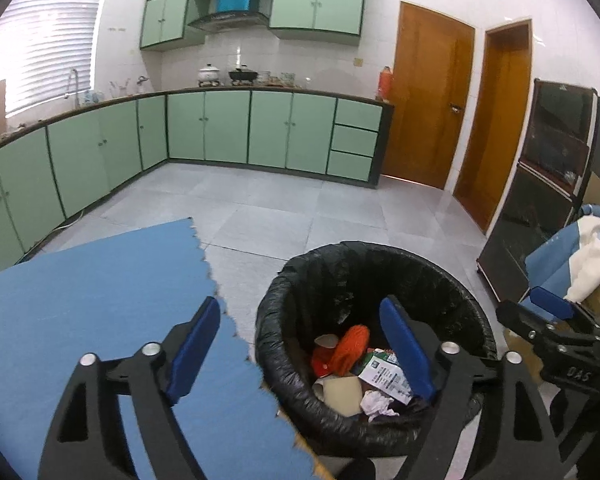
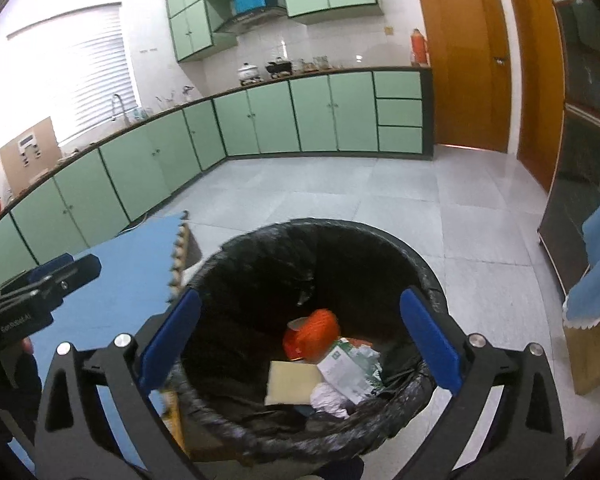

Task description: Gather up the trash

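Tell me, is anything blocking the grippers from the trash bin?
Nothing visible blocks them. The right gripper hangs open over the trash bin; the left gripper, also open, straddles its rim beside the blue mat.

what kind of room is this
A home kitchen, most likely. Green base cabinets run under a counter along two walls, pots sit on a stove beneath a range hood, and a faucet stands by the window. A lined trash bin with waste in it stands on the tiled floor.
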A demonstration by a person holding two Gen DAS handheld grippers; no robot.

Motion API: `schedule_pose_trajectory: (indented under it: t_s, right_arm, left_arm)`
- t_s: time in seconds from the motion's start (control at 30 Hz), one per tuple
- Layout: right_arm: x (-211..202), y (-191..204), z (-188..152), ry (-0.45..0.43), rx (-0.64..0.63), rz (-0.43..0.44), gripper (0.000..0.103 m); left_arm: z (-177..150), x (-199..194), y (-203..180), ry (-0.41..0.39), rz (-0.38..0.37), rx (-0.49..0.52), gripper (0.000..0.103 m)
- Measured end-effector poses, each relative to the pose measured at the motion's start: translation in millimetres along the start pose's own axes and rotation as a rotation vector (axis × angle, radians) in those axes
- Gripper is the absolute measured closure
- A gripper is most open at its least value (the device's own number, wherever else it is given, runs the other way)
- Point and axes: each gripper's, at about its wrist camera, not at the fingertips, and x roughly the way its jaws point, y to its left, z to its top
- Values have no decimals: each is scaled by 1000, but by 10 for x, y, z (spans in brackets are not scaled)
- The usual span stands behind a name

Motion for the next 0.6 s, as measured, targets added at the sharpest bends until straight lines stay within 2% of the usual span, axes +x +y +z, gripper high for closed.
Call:
schedule_pose_trajectory:
  t_s: [0.2,0.6]
  right_arm:
    - [-369,276,81,-19,-41,38,5]
    - [-929,584,132,-50,-53,73,5]
  left_arm:
    - [-40,-399,140,-20,42,-7,15]
    - [-147,-1068,267,-43,103,-17,13]
